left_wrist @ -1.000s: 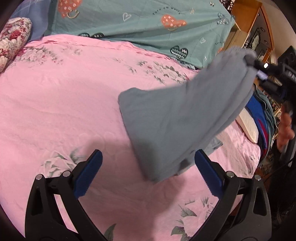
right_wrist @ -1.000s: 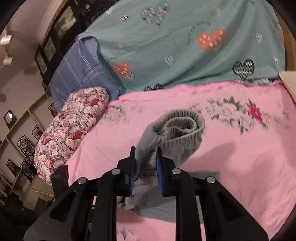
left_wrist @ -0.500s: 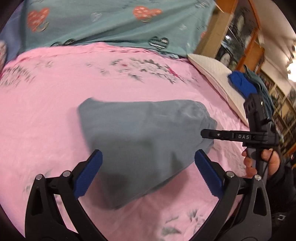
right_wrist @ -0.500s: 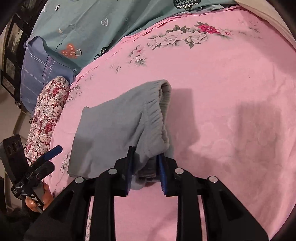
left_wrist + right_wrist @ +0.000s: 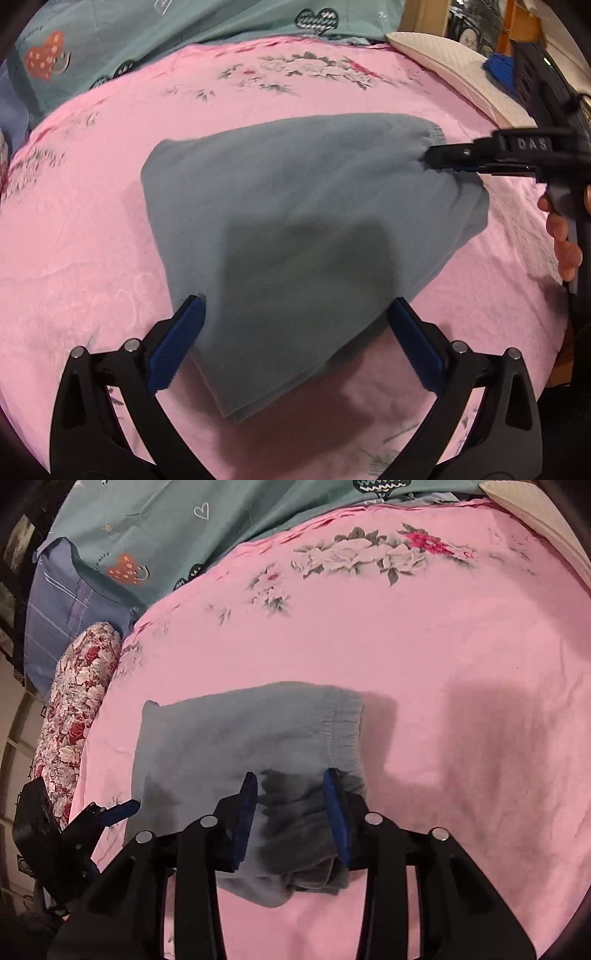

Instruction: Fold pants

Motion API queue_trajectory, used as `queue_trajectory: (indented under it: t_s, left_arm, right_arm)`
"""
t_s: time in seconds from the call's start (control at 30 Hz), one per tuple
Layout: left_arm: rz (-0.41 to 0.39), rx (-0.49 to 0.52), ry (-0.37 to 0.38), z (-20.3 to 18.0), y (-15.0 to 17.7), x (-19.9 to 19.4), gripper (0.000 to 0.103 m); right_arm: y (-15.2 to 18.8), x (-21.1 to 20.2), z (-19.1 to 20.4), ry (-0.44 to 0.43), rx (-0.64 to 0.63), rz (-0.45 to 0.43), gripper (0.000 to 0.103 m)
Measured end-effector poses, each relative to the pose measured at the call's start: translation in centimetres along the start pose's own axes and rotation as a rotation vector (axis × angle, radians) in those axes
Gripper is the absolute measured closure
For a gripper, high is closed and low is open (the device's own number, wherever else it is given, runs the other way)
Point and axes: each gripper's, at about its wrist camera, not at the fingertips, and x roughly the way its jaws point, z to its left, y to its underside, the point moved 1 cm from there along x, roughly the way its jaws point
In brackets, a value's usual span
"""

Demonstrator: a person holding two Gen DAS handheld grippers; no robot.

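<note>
Item: grey sweatpants [image 5: 295, 221], folded into a compact bundle, lay flat on the pink floral bedsheet [image 5: 92, 240] near the sheet's middle. The elastic waistband [image 5: 343, 720] showed at the bundle's right edge in the right wrist view.

Left gripper [image 5: 295, 332]: fingers [image 5: 177, 343] spread wide, one on each side of the near corner of the sweatpants, closed on nothing; whether they touched the cloth could not be told.

Right gripper [image 5: 291, 812]: fingers [image 5: 336, 812] parted, set over the waistband end of the sweatpants with cloth lying between them, not pinched. In the left wrist view the same gripper [image 5: 436, 157] appeared side-on at the far right edge of the sweatpants, the person's hand [image 5: 561, 236] on its handle.

Surroundings, placed from the sweatpants: a teal bedcover with heart prints [image 5: 221, 524] beyond the bedsheet's far edge; a blue checked pillow [image 5: 62, 609] and a red-and-white floral bolster [image 5: 77, 709] to the far left in the right wrist view; a cream quilted pillow [image 5: 461, 70] to the far right in the left wrist view, with a blue garment [image 5: 498, 70] on it.
</note>
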Motion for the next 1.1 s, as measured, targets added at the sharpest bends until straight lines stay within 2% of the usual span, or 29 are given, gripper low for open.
queue_trajectory:
  t_s: [0.03,0.1,0.2,0.23,0.27,0.33,0.43,0.47,0.53,0.63,0.73,0.8,0.83,0.9,0.97,1.0,1.03,1.07,1.1]
  left_arm:
    - [-0.018,-0.014,0.017,0.2,-0.1,-0.5,0.002]
    - [-0.059,-0.033,0.043,0.4,-0.5,-1.7,0.002]
    - [-0.158,-0.084,0.11,1.4,-1.0,-4.1,0.002]
    - [-0.187,-0.118,0.119,2.1,-1.1,-4.8,0.002]
    - [-0.209,-0.162,0.14,3.2,-1.2,-5.4,0.002]
    - [-0.22,-0.287,0.232,6.1,-1.0,-5.6,0.002]
    - [-0.152,-0.447,0.35,9.2,-0.6,-3.4,0.002]
    - [-0.135,-0.474,0.378,9.6,-0.6,-2.6,0.002]
    - [-0.09,-0.519,0.408,9.9,-0.6,-1.0,0.002]
    - [-0.106,-0.559,0.424,10.2,-0.9,-0.4,0.002]
    - [-0.101,-0.602,0.458,10.5,-1.3,0.3,0.002]
    - [-0.097,-0.588,0.463,9.8,-1.7,0.7,0.002]
    - [-0.093,-0.578,0.464,9.4,-1.9,0.8,0.002]
    - [-0.091,-0.571,0.484,8.8,-2.1,0.9,0.003]
    - [-0.086,-0.558,0.49,8.5,-2.1,1.0,0.007]
    - [-0.077,-0.565,0.499,8.6,-2.0,1.1,0.026]
    - [-0.063,-0.584,0.512,8.9,-1.8,1.5,0.049]
    - [-0.052,-0.61,0.518,9.3,-1.5,1.9,0.074]
    - [-0.034,-0.657,0.56,10.0,-1.0,2.6,0.081]
  right_arm:
    - [0.1,-0.4,-0.3,-0.024,0.015,-0.01,0.071]
    - [0.2,-1.8,0.1,-0.055,0.008,-0.051,0.062]
    - [0.6,-4.3,0.6,-0.03,-0.04,-0.125,0.037]
    - [0.8,-5.1,0.4,-0.017,-0.035,-0.158,0.019]
    - [0.9,-5.9,-0.2,0.004,-0.025,-0.198,0.004]
    - [1.1,-6.4,-1.8,0.015,0.008,-0.235,0.003]
    - [1.0,-4.8,-3.1,-0.093,0.046,-0.171,0.003]
    - [0.8,-4.1,-3.1,-0.094,0.041,-0.156,0.003]
    - [0.8,-3.0,-2.7,-0.094,0.023,-0.129,0.003]
    - [0.9,-1.4,-2.4,-0.095,0.01,-0.075,0.003]
    - [1.4,-1.0,-1.8,-0.105,-0.045,-0.068,0.003]
    - [1.5,-0.7,-1.6,-0.128,-0.066,-0.072,0.009]
    - [1.6,-0.5,-1.4,-0.166,-0.075,-0.059,0.027]
    - [1.8,-0.1,-1.2,-0.177,-0.09,-0.041,0.036]
    - [1.6,0.0,-1.8,-0.188,-0.06,-0.036,0.056]
    - [1.5,0.0,-2.3,-0.207,-0.031,-0.037,0.062]
    - [1.4,0.1,-2.8,-0.244,-0.003,-0.022,0.074]
    - [1.4,0.4,-3.0,-0.266,0.012,-0.008,0.074]
    - [1.4,0.3,-2.8,-0.264,0.005,-0.012,0.074]
